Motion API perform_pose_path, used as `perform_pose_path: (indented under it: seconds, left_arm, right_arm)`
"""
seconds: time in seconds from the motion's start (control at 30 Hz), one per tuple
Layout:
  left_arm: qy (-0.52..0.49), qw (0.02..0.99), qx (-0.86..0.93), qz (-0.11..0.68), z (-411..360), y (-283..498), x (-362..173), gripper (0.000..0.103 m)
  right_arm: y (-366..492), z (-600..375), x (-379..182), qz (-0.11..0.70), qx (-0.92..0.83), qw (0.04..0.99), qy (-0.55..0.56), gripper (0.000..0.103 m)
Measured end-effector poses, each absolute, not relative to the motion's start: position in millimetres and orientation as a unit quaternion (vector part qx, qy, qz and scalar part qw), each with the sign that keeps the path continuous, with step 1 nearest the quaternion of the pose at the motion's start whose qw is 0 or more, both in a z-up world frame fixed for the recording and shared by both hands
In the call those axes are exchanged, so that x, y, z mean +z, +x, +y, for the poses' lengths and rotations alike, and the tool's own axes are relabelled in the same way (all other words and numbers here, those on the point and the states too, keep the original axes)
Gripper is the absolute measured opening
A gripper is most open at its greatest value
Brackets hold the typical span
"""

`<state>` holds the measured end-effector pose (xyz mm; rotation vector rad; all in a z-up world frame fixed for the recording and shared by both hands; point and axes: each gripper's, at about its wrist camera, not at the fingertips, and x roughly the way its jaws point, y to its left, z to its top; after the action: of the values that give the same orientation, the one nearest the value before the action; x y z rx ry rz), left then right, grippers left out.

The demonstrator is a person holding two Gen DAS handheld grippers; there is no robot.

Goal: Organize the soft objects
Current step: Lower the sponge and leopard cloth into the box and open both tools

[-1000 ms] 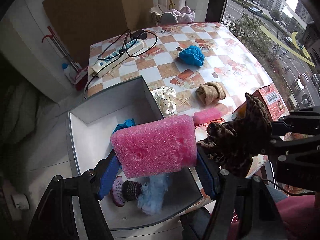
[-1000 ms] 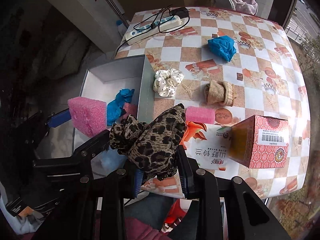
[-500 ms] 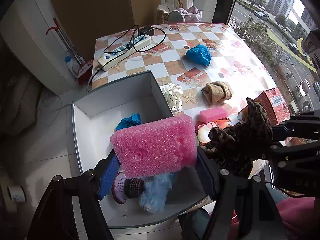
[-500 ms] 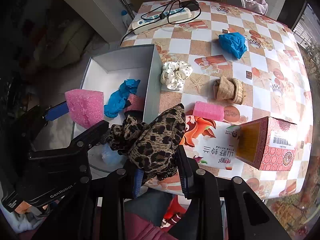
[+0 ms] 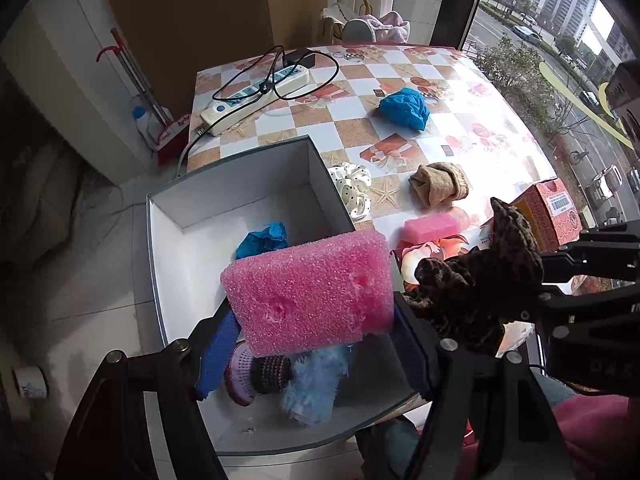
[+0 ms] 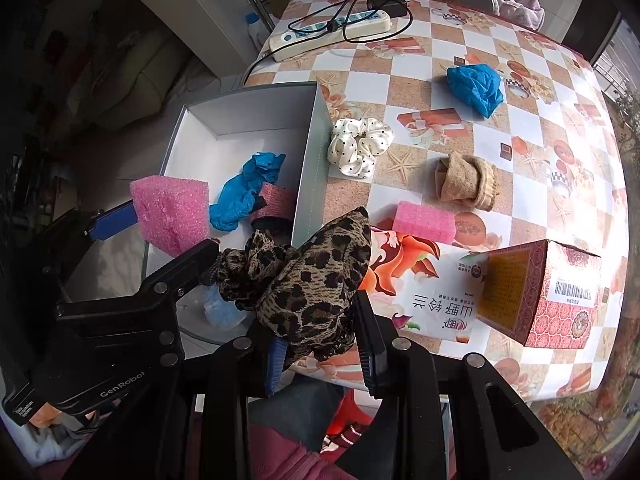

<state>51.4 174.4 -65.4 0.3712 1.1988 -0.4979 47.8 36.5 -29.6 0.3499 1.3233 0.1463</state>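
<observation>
L gripper [image 5: 310,332] is clamped on a big pink sponge [image 5: 308,288], held in the air over the near part of the grey box [image 5: 240,178]; blue pads press its two ends. R gripper [image 6: 320,332] is clamped on a leopard-print cloth [image 6: 308,284], bunched up between the pads, hanging above the bench [image 6: 440,60] front edge just beside the box's right wall. In the L view the cloth [image 5: 476,284] sits right next to the sponge; touching or not, can't tell.

Inside the box: a blue glove [image 6: 244,192], a light-blue fluffy thing [image 5: 316,384], a purple/dark knit item [image 5: 260,372], and a pinkish-red pad [image 6: 276,200].

On the bench, w/ checkered cloth: white dotted scrunchie [image 6: 358,146] just beside the box wall, tan rolled sock [image 6: 466,180], small pink sponge [image 6: 424,222] lying at the edge of a flat printed pack [image 6: 420,284], blue crumpled glove [image 6: 474,88] further back, red carton [image 6: 540,300] near the front right, power strip [image 6: 332,30] w/ black cable at the far end.
</observation>
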Motion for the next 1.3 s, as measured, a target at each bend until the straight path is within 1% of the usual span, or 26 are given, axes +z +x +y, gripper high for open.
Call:
perform_pose_path:
  seconds: [1.3]
  left_arm:
    - [0.172,0.777,-0.228,0.561,176.5,55.3,-70.0,0.075]
  right_arm:
    - [51.1,38.7,-35.0,0.614,0.070,0.769,0.161,0.032]
